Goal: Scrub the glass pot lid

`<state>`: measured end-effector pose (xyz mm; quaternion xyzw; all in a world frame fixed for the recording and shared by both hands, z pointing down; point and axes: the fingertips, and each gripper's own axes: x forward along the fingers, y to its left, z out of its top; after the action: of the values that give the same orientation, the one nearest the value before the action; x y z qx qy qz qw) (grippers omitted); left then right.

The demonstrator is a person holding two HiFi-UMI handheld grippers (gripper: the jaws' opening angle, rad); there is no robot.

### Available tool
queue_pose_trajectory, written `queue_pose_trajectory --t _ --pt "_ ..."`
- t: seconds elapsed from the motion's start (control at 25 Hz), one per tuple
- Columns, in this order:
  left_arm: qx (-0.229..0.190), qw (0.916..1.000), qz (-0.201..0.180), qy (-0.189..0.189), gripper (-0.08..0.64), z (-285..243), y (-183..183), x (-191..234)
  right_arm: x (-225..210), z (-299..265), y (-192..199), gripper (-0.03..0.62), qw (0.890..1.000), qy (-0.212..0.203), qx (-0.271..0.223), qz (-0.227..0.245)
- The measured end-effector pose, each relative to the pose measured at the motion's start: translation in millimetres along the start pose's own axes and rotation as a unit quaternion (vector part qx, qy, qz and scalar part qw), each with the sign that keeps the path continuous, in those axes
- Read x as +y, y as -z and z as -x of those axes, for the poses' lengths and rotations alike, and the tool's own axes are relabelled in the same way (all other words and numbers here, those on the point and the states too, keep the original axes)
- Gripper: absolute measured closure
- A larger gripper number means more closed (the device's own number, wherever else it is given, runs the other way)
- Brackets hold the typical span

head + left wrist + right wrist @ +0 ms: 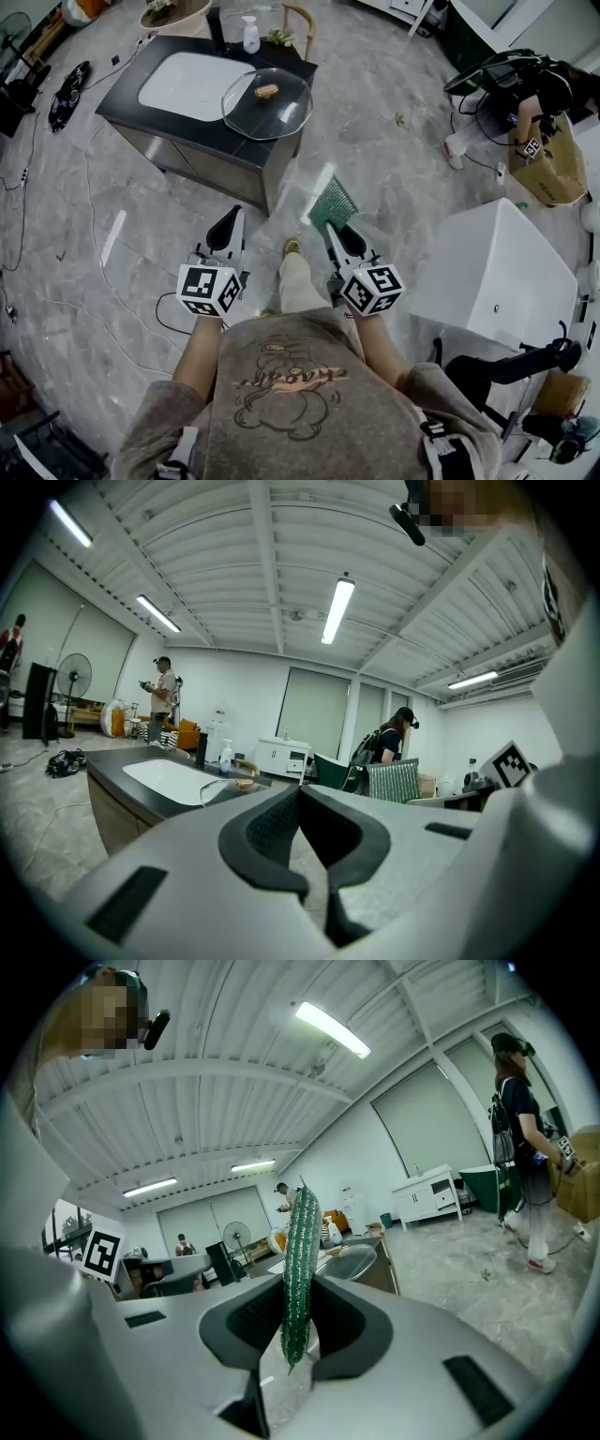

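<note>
Green scrub pad (332,206) is clamped in the right gripper (337,234), left gripper (225,228) is pinched shut empty, and the glass pot lid (267,103) is parked on the far counter (234,150), right of the sink (183,84).

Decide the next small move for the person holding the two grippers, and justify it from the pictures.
Probably step closer to the dark counter, bringing both grippers up to the glass lid. The right gripper clamps the green scrub pad, the left gripper is shut and empty, and the lid lies by the sink, beyond both.
</note>
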<state>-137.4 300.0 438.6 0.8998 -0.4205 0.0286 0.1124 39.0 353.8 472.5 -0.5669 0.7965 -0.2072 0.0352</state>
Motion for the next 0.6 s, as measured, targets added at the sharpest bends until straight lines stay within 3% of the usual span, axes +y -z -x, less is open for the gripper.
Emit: queue_pose_trajectory --t 0.6 --pt "0.010 0.9995 -0.007 -0.029 0.554 -133.9 -48.4 46.1 -79.7 -144.9 -82.0 0.497 0.998 -0.062 0.023 0.016"
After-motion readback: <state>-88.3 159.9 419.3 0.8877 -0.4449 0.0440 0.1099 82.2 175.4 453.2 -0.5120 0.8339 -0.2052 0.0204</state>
